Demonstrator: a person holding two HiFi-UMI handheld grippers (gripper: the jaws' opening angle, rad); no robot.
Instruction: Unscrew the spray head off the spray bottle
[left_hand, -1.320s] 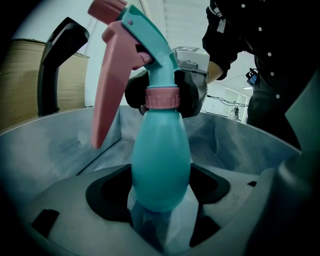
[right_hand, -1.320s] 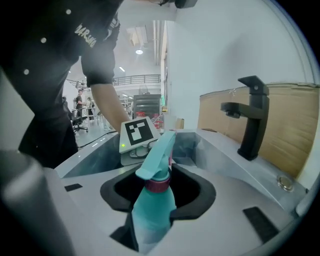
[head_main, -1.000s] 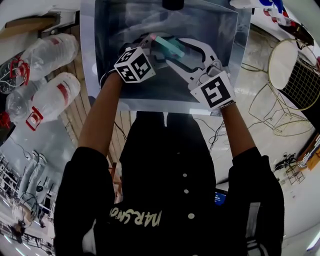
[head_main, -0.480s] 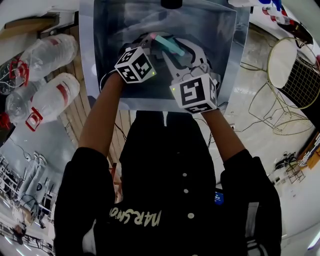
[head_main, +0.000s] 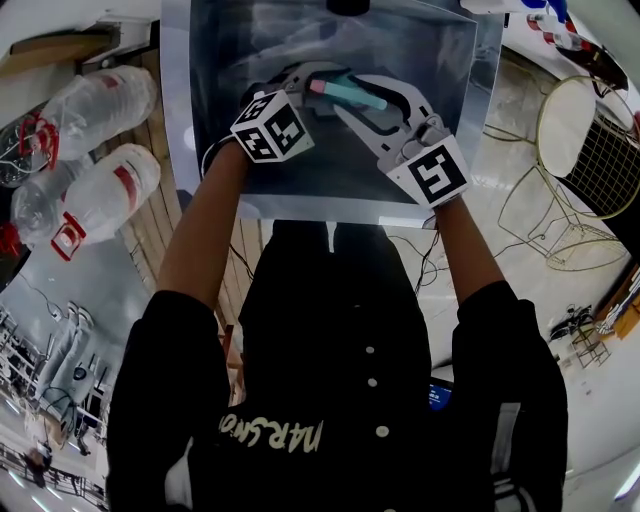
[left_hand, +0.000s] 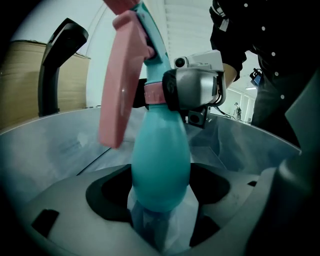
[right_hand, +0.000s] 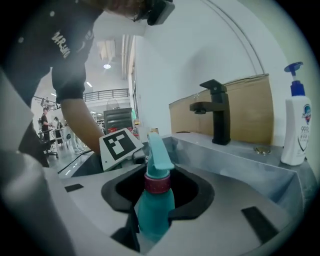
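My left gripper (left_hand: 161, 225) has its jaws pinched on the round base of the bottle (left_hand: 160, 165). My right gripper (right_hand: 150, 225) has just been closing its jaws. They now sit against the bottle's upper body on both sides, just under the pink collar (right_hand: 157, 182). Between my two grippers the bottle hangs in the air over the sink (head_main: 215, 120), clear of its floor and walls. The teal head (right_hand: 156, 152) is on the bottle, above the collar. The pink trigger (left_hand: 120, 90) hangs along the body on the side toward my left gripper.

I see no label or print on the bottle. My left cube (head_main: 270, 128) and right cube (head_main: 432, 172) show black-and-white square markers. The white soap bottle (right_hand: 295, 122) carries blue print that is too small to read. The pale lettering on my dark shirt (head_main: 270, 435) cannot be read with certainty.

The steel walls stand well apart from the bottle on every side. The near rim lies just under my wrists. The black tap (right_hand: 218, 112) rises from the far rim before a wooden panel (right_hand: 250, 107), and the soap bottle stands beside it.
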